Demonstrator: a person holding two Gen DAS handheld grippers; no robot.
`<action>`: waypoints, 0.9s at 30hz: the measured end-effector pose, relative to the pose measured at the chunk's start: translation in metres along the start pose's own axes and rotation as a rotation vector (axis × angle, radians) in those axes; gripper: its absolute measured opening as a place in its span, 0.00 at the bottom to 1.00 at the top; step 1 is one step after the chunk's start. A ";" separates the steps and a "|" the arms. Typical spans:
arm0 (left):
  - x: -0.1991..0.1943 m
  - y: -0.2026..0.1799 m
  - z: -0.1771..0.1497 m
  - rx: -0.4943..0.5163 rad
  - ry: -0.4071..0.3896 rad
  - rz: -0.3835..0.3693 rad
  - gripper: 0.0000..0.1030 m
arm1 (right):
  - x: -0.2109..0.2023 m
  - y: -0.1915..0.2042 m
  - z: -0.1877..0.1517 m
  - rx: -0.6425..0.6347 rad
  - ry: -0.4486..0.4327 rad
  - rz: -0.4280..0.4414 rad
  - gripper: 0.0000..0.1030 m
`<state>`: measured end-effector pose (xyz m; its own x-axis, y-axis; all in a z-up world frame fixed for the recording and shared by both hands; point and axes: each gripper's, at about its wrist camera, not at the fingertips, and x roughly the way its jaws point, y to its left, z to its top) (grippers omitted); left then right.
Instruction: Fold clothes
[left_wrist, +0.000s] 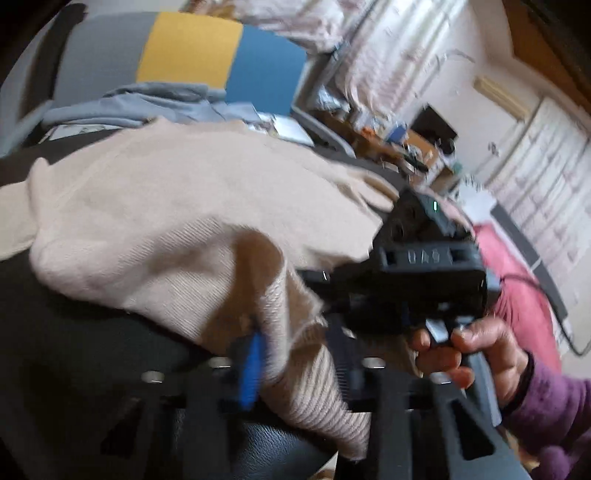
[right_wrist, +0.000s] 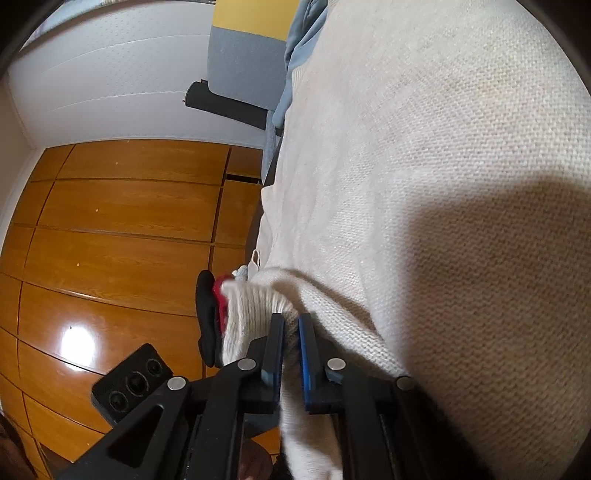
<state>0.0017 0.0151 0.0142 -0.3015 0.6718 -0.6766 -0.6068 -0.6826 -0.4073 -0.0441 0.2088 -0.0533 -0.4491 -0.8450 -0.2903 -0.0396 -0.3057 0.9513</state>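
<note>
A beige knit sweater (left_wrist: 166, 206) lies spread over a dark padded surface (left_wrist: 74, 350). Its ribbed edge runs down between the fingers of my left gripper (left_wrist: 293, 332), which is shut on that thick bunch, blue pad (left_wrist: 251, 369) against the cloth. In the right wrist view the same sweater (right_wrist: 424, 166) fills the right half, and my right gripper (right_wrist: 291, 319) is shut on a ribbed edge near the surface's rim. A hand (left_wrist: 480, 354) in a purple sleeve holds the right tool's black housing (left_wrist: 428, 258) just right of the left gripper.
A blue-grey garment (left_wrist: 129, 107) lies behind the sweater, before a grey, yellow and blue panel (left_wrist: 188, 48). Glossy wooden floor (right_wrist: 110, 221) lies to the left, with a black three-lens device (right_wrist: 133, 384) and a black-and-red item (right_wrist: 210, 314). A pink cloth (left_wrist: 517, 295) and cluttered desk (left_wrist: 406, 140) lie right.
</note>
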 end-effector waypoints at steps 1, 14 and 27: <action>-0.002 0.001 -0.001 -0.006 0.021 -0.018 0.09 | 0.000 0.001 0.000 0.004 -0.005 -0.004 0.11; -0.089 0.024 -0.053 0.013 0.151 0.171 0.09 | 0.013 0.068 -0.050 -0.519 0.115 -0.380 0.26; -0.116 0.074 -0.081 -0.067 0.190 0.516 0.12 | 0.005 0.088 -0.092 -0.769 0.080 -0.565 0.26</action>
<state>0.0513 -0.1366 0.0124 -0.4057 0.1855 -0.8950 -0.3652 -0.9305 -0.0273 0.0323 0.1375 0.0198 -0.4798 -0.5032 -0.7188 0.3784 -0.8578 0.3479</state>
